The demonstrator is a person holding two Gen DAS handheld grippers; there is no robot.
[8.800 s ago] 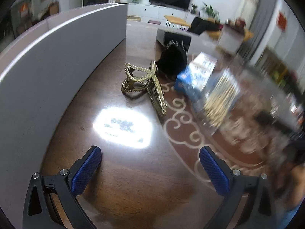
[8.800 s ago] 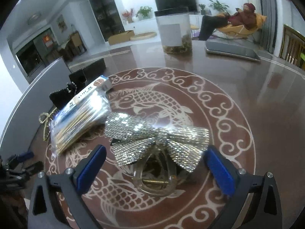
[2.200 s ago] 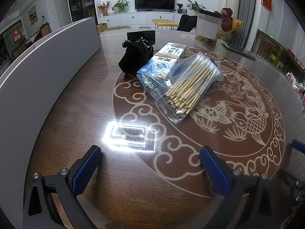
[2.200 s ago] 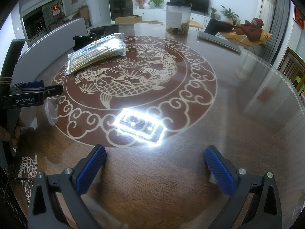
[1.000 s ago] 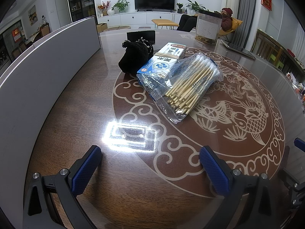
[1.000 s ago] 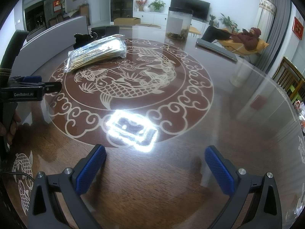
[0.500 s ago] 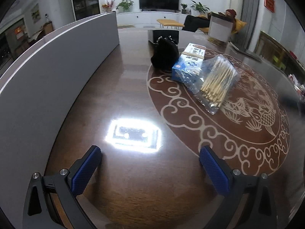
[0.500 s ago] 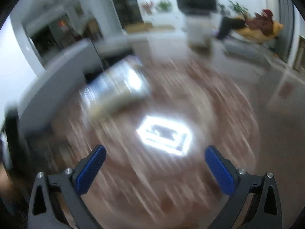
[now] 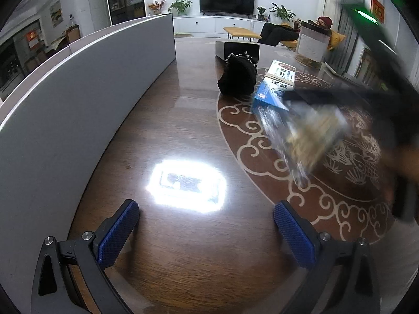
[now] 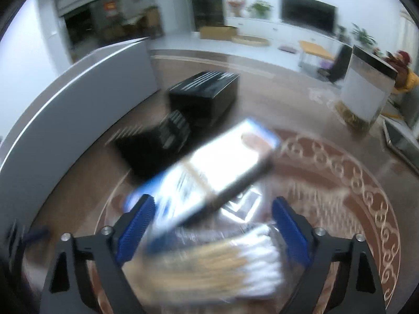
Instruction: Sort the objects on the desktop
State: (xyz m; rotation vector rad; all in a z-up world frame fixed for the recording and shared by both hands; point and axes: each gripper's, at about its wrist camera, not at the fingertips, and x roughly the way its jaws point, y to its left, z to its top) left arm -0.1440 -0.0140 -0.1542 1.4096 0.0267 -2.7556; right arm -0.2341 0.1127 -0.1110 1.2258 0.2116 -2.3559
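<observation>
Left wrist view: one left gripper, jaws wide apart, nothing between the pads, poised over the bare near part of the wooden table just short of a lamp glare. Items counted on the table: one clear bag of cotton swabs, blurred, on the right over the inlaid pattern; one blue and white box touching the bag's far end; one black furry item just left of the box; one black box beyond it; one clear jar far right. One grey partition runs along the left edge. The right gripper enters from the right as a dark blur over the bag; contact cannot be told here.

Right wrist view: one right gripper, jaws closing, the bag of cotton swabs lying between them. The picture is blurred; the pads appear not yet pressed on it. The blue and white box lies just beyond the fingertips, resting partly on the bag. Farther left stand the black furry item and black box; the jar stands far right.
</observation>
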